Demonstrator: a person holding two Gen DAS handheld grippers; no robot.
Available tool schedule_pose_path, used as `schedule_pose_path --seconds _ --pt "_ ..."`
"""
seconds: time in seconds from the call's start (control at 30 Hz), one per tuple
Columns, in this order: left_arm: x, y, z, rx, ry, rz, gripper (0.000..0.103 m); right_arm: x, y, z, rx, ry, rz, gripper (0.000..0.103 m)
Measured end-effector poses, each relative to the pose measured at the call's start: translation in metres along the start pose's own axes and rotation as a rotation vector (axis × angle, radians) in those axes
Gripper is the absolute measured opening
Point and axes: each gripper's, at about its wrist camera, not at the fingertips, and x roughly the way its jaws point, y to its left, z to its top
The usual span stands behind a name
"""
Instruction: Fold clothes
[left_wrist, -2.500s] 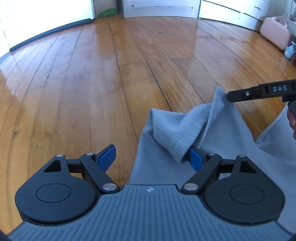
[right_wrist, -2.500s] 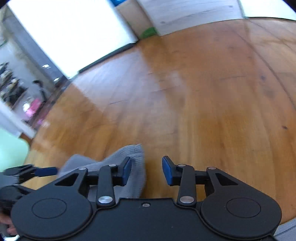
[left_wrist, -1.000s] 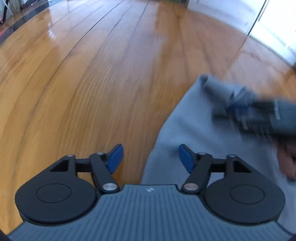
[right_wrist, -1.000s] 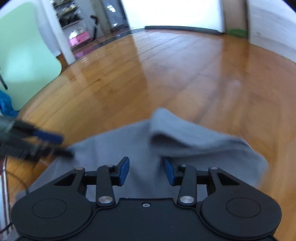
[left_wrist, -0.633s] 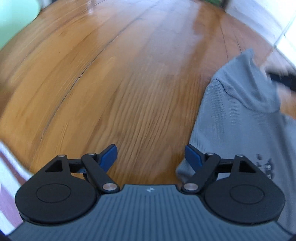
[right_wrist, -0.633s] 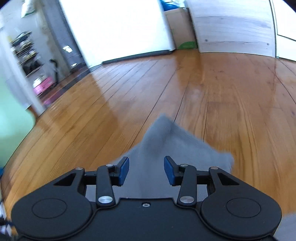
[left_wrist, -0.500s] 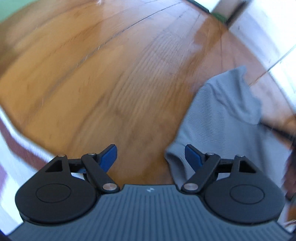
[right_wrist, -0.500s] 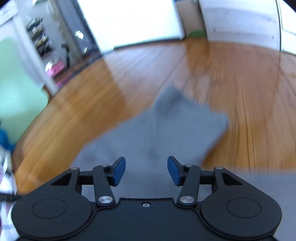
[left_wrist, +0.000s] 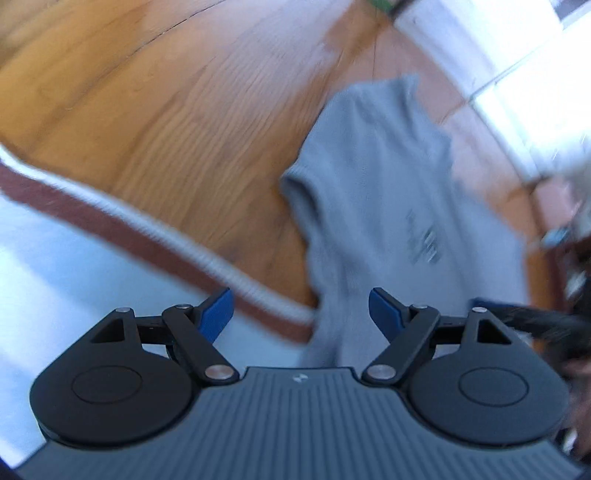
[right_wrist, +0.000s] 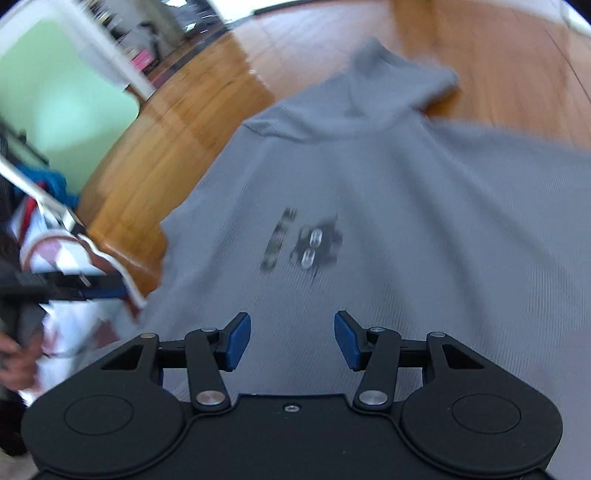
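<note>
Left wrist view: the left claw (left_wrist: 300, 309) is spread wide and empty above the grey shirt (left_wrist: 373, 177) lying on the wooden floor (left_wrist: 155, 110).

Right wrist view: the right claw (right_wrist: 292, 341) is spread and empty over the shirt's middle.

One grey shirt (right_wrist: 388, 192) (printed front), one white-and-maroon garment (left_wrist: 74, 251), two grippers (left_wrist: 301, 310) (right_wrist: 292, 339).
</note>
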Motion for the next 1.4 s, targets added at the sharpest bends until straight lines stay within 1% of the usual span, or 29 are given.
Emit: schedule_pose_path --seconds 0.07,0.13,0.2,0.27,0.33,0.37,0.4,0.47,0.5,0.53,0.57,0.6,0.7,0.73,0.77,0.8,0.83,0.87,0.9,0.93,1.0,1.07,1.1,1.17,1.23,1.27,1.3,1.37,1.4 --pt "-0.008 0.001 -0.005 -0.019 0.036 -0.017 0.08 -0.023 -0.001 -0.021 0.08 0.004 0.023 0.058" --pt "-0.018 -0.003 -0.013 -0.01 0.049 -0.052 0.08 -0.04 0.004 -0.05 0.083 0.007 -0.006 0.061" --pt "-0.025 -0.01 -0.024 0.021 0.069 -0.024 0.081 -0.056 0.01 -0.078 0.086 0.01 -0.035 0.062" --pt "-0.023 -0.014 -0.04 0.056 0.108 0.025 0.089 -0.072 0.016 -0.109 0.078 0.003 -0.074 0.065" --pt "-0.021 -0.014 -0.058 0.065 0.144 0.063 0.09 -0.083 0.019 -0.142 0.103 -0.02 -0.09 0.067" --pt "-0.023 -0.015 -0.063 0.078 0.126 0.067 0.094 -0.084 0.018 -0.154 0.131 -0.034 -0.078 0.067" --pt "-0.025 -0.016 -0.069 0.089 0.106 0.069 0.094 -0.084 0.017 -0.167 0.158 -0.048 -0.065 0.067" --pt "-0.032 -0.018 -0.07 0.063 0.035 0.018 0.092 -0.081 0.014 -0.188 0.207 -0.065 -0.048 0.067" --pt "-0.033 -0.018 -0.07 0.061 0.005 -0.012 0.088 -0.078 0.014 -0.192 0.215 -0.068 -0.045 0.067" --pt "-0.034 -0.019 -0.07 0.062 -0.022 -0.037 0.058 -0.074 0.014 -0.192 0.206 -0.077 -0.048 0.067" --pt "-0.032 -0.022 -0.07 0.085 -0.02 0.01 0.012 -0.069 0.014 -0.192 0.196 -0.087 -0.051 0.067" --pt "-0.031 -0.025 -0.071 0.109 -0.018 0.057 0.005 -0.067 0.015 -0.189 0.182 -0.108 -0.056 0.067" --pt "-0.041 -0.033 -0.075 0.154 -0.052 0.152 0.005 -0.059 0.018 -0.178 0.152 -0.168 -0.062 0.067" --pt "-0.046 -0.037 -0.075 0.2 -0.09 0.268 0.005 -0.057 0.019 -0.176 0.142 -0.187 -0.048 0.063" --pt "-0.051 -0.042 -0.076 0.247 -0.128 0.385 0.0 -0.055 0.02 -0.174 0.122 -0.194 -0.037 0.052" --pt "-0.057 -0.046 -0.076 0.293 -0.166 0.502 0.0 -0.054 0.022 -0.174 0.095 -0.194 -0.035 0.046" --pt "-0.062 -0.05 -0.077 0.339 -0.203 0.619 0.0 -0.053 0.024 -0.175 0.059 -0.187 -0.046 0.036" --pt "-0.067 -0.053 -0.077 0.375 -0.236 0.719 0.005 -0.052 0.026 -0.177 0.023 -0.179 -0.057 0.025" --pt "-0.075 -0.04 -0.069 0.285 -0.197 0.598 0.005 -0.05 0.028 -0.181 -0.014 -0.168 -0.079 0.021" --pt "-0.085 -0.025 -0.064 0.158 -0.181 0.427 0.005 -0.049 0.028 -0.184 -0.05 -0.163 -0.096 0.014" --pt "-0.089 -0.031 -0.063 0.162 -0.194 0.294 0.01 -0.054 0.031 -0.19 -0.111 -0.174 -0.109 0.008" --pt "-0.093 -0.038 -0.063 0.165 -0.206 0.161 0.03 -0.06 0.039 -0.193 -0.181 -0.184 -0.095 0.006" --pt "-0.094 -0.042 -0.063 0.17 -0.211 0.096 0.037 -0.063 0.043 -0.194 -0.216 -0.189 -0.088 0.006" --pt "-0.088 -0.067 -0.068 0.275 -0.198 0.011 0.058 -0.069 0.051 -0.196 -0.283 -0.196 -0.067 0.006" --pt "-0.074 -0.086 -0.071 0.34 -0.144 -0.064 0.065 -0.077 0.057 -0.198 -0.303 -0.174 0.05 0.006" --pt "-0.062 -0.096 -0.073 0.364 -0.111 -0.085 0.071 -0.081 0.059 -0.199 -0.309 -0.159 0.111 0.006" --pt "-0.05 -0.102 -0.077 0.392 -0.075 -0.076 0.074 -0.08 0.06 -0.198 -0.289 -0.117 0.179 0.006" --pt "-0.027 -0.113 -0.083 0.448 -0.002 -0.057 0.075 -0.074 0.058 -0.2 -0.248 -0.041 0.25 0.006" --pt "-0.021 -0.114 -0.087 0.476 0.01 -0.045 0.075 -0.071 0.058 -0.201 -0.257 -0.023 0.217 0.006"
